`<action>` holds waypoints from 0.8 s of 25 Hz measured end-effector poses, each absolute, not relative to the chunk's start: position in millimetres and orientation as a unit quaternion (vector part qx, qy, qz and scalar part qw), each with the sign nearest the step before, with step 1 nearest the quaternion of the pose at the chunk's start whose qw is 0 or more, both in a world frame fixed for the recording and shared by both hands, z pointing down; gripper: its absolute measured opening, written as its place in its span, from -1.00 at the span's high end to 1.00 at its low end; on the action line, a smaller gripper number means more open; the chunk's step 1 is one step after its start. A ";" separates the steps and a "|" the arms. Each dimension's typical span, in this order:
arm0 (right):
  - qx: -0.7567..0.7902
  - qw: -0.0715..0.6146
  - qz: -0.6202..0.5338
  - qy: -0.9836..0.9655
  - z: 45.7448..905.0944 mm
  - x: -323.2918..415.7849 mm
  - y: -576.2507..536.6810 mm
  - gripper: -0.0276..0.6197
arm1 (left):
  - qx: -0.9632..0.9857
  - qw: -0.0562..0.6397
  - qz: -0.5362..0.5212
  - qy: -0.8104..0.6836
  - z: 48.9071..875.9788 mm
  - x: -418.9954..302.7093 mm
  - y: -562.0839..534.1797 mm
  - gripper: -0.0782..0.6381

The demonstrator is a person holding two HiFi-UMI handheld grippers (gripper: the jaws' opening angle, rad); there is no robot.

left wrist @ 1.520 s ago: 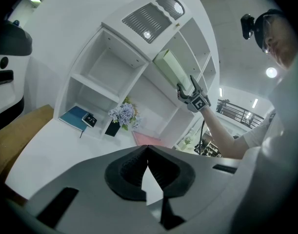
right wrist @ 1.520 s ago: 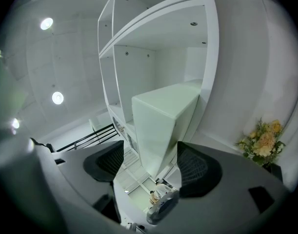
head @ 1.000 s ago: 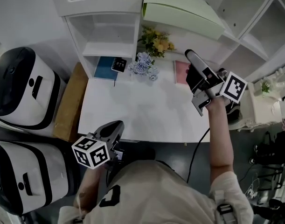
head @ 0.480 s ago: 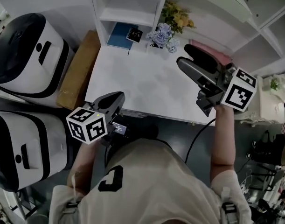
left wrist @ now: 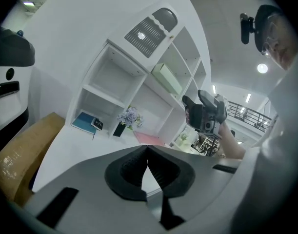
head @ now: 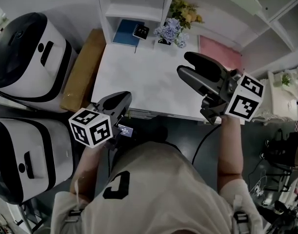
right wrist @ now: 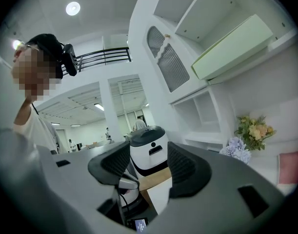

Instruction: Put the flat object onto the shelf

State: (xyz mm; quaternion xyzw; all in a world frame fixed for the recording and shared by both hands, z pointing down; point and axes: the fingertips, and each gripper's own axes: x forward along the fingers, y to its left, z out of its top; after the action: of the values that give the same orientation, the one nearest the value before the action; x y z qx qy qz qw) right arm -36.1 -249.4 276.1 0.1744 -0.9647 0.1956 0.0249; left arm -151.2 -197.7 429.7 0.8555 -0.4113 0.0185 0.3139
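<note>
The flat pink object (head: 219, 52) lies on the white table (head: 139, 77) at the back right, below the white shelf unit (head: 134, 1). It also shows in the left gripper view (left wrist: 149, 138) and at the right edge of the right gripper view (right wrist: 290, 167). My right gripper (head: 184, 64) hovers over the table's front right, pointing left, clear of the pink object. Its jaws are closing with nothing between them (right wrist: 149, 162). My left gripper (head: 123, 97) hangs at the table's front left edge, shut and empty (left wrist: 148, 152).
A blue notebook (head: 124, 33) with a small black item (head: 140, 31) lies in the shelf's bottom compartment. A vase of flowers (head: 173, 30) stands at the table's back. A pale green box (right wrist: 231, 45) sits on a higher shelf. Black-and-white machines (head: 27, 48) and a brown box (head: 83, 69) stand left.
My right gripper has drawn back from beside the pink object toward the table's front and turned left, its jaws narrower. The pink object now lies uncovered. The left gripper has barely moved.
</note>
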 end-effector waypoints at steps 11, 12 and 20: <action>0.190 0.046 0.158 -0.968 286.8 -38.0 -210.6 0.84 | 0.870 0.320 0.030 -0.373 433.4 -140.1 -180.1 0.74; 0.193 0.052 0.157 -0.967 289.7 -37.5 -207.5 0.84 | 0.872 0.320 0.032 -0.369 433.3 -137.8 -179.2 0.74; 0.223 0.068 0.171 -0.957 313.2 -33.9 -181.6 0.84 | 0.889 0.315 0.033 -0.332 429.8 -124.2 -170.7 0.74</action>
State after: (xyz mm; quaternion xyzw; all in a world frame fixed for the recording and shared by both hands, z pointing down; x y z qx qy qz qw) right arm -33.9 -181.6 313.2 0.2233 -0.9572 0.1710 0.0678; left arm -124.2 -170.7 429.8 0.8886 -0.3319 0.0333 0.3150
